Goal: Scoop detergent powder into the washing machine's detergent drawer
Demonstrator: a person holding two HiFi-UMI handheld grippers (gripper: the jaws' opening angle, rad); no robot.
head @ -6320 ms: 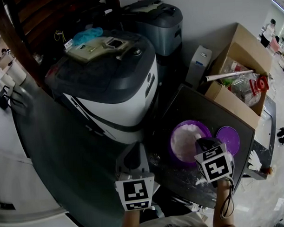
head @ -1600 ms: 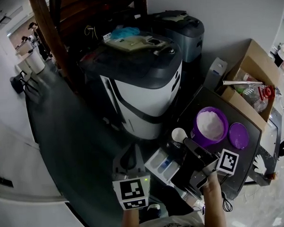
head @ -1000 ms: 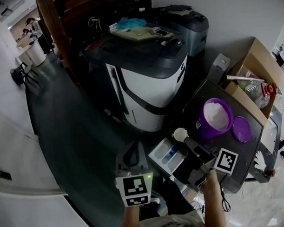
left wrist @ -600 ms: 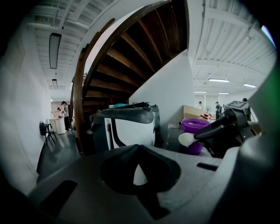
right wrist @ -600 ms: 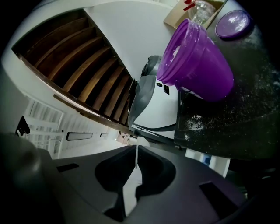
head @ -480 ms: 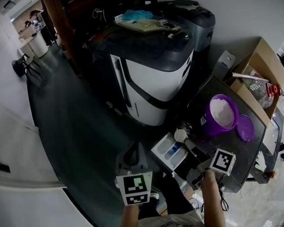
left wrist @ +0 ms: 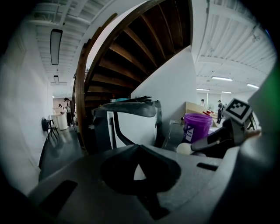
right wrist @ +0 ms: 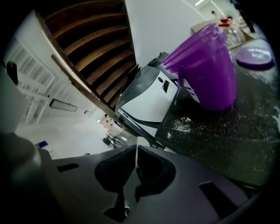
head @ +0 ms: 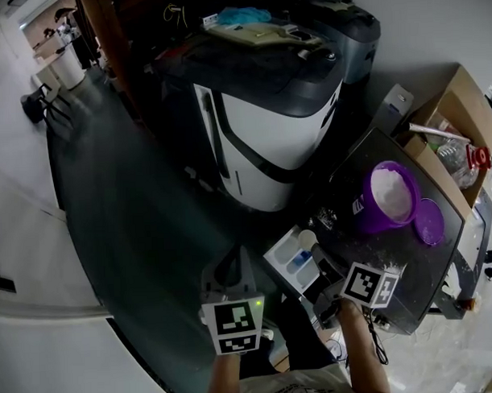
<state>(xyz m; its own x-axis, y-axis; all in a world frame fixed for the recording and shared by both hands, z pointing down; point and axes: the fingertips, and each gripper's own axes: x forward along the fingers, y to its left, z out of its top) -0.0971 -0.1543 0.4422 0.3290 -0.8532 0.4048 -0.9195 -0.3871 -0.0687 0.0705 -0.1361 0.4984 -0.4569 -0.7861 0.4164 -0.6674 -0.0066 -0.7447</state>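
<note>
- Scoop (head: pixel 308 240), heaped with white powder, is over the detergent drawer (head: pixel 287 256) at the tabletop (head: pixel 410 266) edge; tipped off-centre, powder would likely land outside the drawer wall
- Right claw (right wrist: pixel 136 154) pinches the scoop's thin handle; handle may twist or slip
- Loose grains lie near the purple bucket (head: pixel 389 199)
- Left claw (left wrist: pixel 139 151) pressed together, empty, apart from the drawer; a knock could shift it

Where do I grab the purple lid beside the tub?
The rim on its side away from the tub. The lid lies flat on the table, so probably come in from above at a slant and pinch across that raised edge; the tub crowds the other side.
</note>
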